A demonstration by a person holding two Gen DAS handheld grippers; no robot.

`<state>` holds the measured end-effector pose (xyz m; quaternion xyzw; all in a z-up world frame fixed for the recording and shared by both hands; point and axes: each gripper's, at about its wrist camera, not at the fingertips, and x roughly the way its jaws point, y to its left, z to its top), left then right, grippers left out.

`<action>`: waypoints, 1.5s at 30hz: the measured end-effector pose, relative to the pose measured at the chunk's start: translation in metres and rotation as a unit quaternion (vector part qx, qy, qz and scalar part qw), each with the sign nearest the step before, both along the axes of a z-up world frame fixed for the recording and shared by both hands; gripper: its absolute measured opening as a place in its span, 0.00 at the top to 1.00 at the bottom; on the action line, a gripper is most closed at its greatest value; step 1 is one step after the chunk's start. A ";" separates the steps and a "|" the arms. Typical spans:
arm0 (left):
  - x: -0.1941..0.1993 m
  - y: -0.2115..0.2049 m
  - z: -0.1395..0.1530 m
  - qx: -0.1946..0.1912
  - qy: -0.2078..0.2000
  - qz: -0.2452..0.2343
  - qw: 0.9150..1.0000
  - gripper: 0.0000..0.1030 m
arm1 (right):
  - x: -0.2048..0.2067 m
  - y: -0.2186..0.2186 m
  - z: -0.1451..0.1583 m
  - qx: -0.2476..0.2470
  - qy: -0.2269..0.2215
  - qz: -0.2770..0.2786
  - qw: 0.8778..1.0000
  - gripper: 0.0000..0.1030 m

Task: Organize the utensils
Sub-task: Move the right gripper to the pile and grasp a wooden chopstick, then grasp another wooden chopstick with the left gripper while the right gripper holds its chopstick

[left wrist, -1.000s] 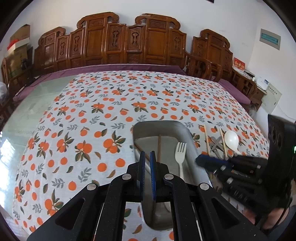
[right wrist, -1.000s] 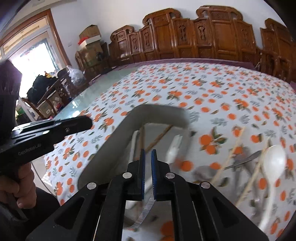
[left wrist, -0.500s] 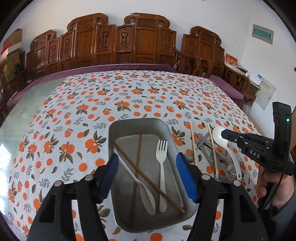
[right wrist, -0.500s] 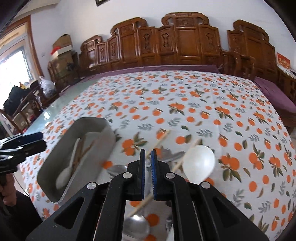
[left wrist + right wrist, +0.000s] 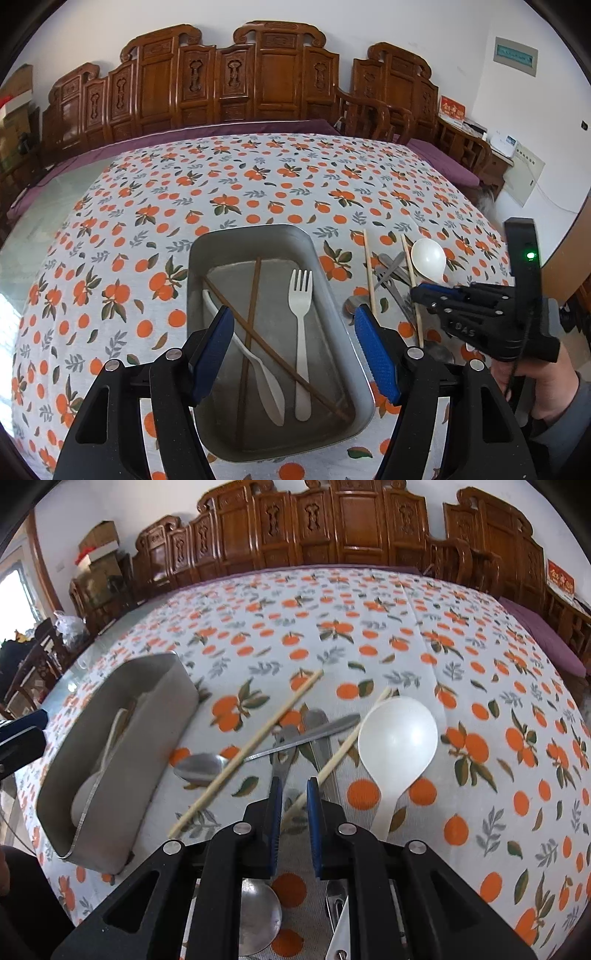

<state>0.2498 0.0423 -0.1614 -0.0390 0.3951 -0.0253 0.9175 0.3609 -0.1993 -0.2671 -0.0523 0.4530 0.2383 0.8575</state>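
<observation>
A grey metal tray (image 5: 255, 232) holds a white fork (image 5: 301, 332), a white knife (image 5: 264, 373) and two crossed brown chopsticks (image 5: 253, 295). My left gripper (image 5: 295, 350) hangs over the tray's near half, open, with nothing between its pads. To the tray's right lies a loose pile: a white ladle spoon (image 5: 399, 734), two pale chopsticks (image 5: 258, 738), a metal knife (image 5: 310, 734) and metal spoons (image 5: 201, 766). My right gripper (image 5: 293, 799) hovers low over this pile. Its jaws are opening, a narrow gap apart, and grip nothing. One pale chopstick runs beneath them.
An orange-print cloth (image 5: 258, 177) covers the table. Carved wooden chairs (image 5: 280, 74) line its far side. A purple strip (image 5: 221, 131) edges the far end. A person's hand (image 5: 546, 387) holds the right gripper at the right table edge. Another metal spoon (image 5: 258, 912) lies under the right gripper's body.
My left gripper went from shut to open above the tray. The right gripper swung from the tray over to the loose pile and sank lower, and its jaws have parted slightly.
</observation>
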 end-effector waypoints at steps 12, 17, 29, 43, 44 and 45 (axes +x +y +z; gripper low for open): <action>-0.001 -0.008 -0.001 0.002 0.000 -0.010 1.000 0.37 | 0.002 -0.002 -0.005 -0.031 -0.002 -0.012 0.999 0.91; -0.003 -0.016 0.000 0.005 -0.003 -0.022 1.000 0.37 | 0.003 -0.009 -0.004 -0.027 0.000 -0.019 0.999 0.94; -0.003 -0.043 0.000 0.018 0.004 -0.048 0.999 0.44 | 0.005 -0.029 0.024 0.028 -0.022 -0.023 0.999 0.94; 0.047 -0.073 -0.007 0.023 0.053 -0.078 0.995 0.68 | 0.012 -0.042 0.033 0.051 -0.028 -0.022 0.998 0.94; 0.052 -0.075 -0.010 0.022 0.059 -0.079 0.995 0.69 | 0.012 -0.042 0.032 0.050 -0.027 -0.022 0.998 0.94; 0.057 -0.077 -0.012 0.020 0.065 -0.081 0.994 0.72 | 0.013 -0.043 0.032 0.049 -0.026 -0.023 0.998 0.94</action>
